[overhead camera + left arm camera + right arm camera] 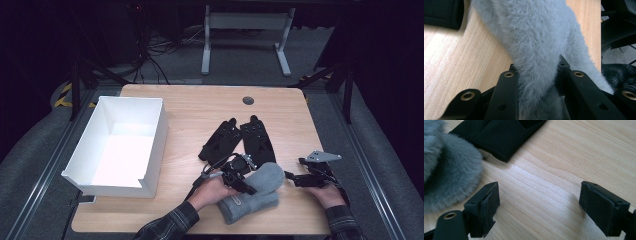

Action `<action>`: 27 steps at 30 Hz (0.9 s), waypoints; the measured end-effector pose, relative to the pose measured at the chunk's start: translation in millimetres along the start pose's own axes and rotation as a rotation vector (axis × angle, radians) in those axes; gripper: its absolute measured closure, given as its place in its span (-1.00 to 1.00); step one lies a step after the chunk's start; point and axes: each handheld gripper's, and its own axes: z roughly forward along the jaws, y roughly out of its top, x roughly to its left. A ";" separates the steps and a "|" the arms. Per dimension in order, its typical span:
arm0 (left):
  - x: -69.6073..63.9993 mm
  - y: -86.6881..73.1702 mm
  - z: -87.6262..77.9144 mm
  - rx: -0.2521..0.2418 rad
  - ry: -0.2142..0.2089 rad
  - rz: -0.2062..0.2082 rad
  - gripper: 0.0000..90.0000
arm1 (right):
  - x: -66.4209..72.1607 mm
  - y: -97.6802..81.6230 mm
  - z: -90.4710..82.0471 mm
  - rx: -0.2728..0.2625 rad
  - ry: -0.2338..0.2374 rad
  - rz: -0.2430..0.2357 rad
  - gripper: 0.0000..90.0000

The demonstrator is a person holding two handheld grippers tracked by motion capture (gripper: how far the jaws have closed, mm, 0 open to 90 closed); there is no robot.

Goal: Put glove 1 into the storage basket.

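A white open box (117, 145) sits at the left end of the wooden table (200, 107), well apart from both grippers. To its right, the person's left hand (212, 190) holds the left gripper (243, 175) down on a pair of grey fuzzy mittens (260, 192) near the table's front edge. In the left gripper view, a fold of the grey mittens (536, 50) runs up between the two black jaws, which pinch the pile from both sides: they are clamped on the fabric. Just beyond those jaws lie two black gloves (240, 137), side by side, fingers pointing away from the person, their cuffs close to the mittens. Farther right, the right gripper (292, 179) rests low over bare wood in the person's right hand (330, 194), its jaws spread wide with nothing between them. Seen from the right gripper view, the rounded tip of a mitten (449, 177) lies just outside one jaw, and the cuff of a black glove (496, 137) lies ahead of it.
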 end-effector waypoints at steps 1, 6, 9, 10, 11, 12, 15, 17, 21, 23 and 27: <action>-0.8 -0.4 -1.6 -0.011 0.002 -0.001 0.65 | 0.0 0.0 0.0 0.000 0.000 0.000 -0.62; -5.1 -1.9 -11.5 -0.038 -0.009 -0.008 0.67 | 0.0 0.0 0.0 0.000 0.000 0.001 -0.62; -8.5 -2.4 -16.4 -0.046 -0.001 -0.004 0.68 | -0.2 0.2 0.3 -0.001 0.003 0.001 -0.62; -10.2 -2.3 -19.1 -0.047 -0.002 -0.004 0.68 | -0.3 0.2 0.3 -0.001 0.003 0.001 -0.62; -10.9 -2.5 -21.1 -0.050 0.000 0.004 0.68 | -0.3 0.3 0.4 -0.001 0.003 0.000 -0.62; -12.2 -2.6 -22.8 -0.050 0.004 -0.001 0.68 | -0.3 0.3 0.4 -0.001 0.004 0.000 -0.62; -14.2 -3.2 -31.5 -0.066 0.016 0.007 0.68 | -0.3 0.3 0.4 -0.001 0.004 0.000 -0.62; -15.0 -3.8 -38.4 -0.083 0.021 0.003 0.68 | -0.3 0.3 0.4 0.000 0.004 0.000 -0.62; -14.4 -5.7 -52.3 -0.119 0.034 -0.012 0.68 | -0.3 0.3 0.4 -0.001 0.004 0.000 -0.62; -14.5 -6.2 -59.6 -0.137 0.048 -0.021 0.68 | -0.3 0.3 0.4 -0.001 0.004 0.000 -0.62; -15.5 -6.2 -74.9 -0.166 0.074 -0.027 0.68 | -0.3 0.3 0.4 0.000 0.004 0.000 -0.62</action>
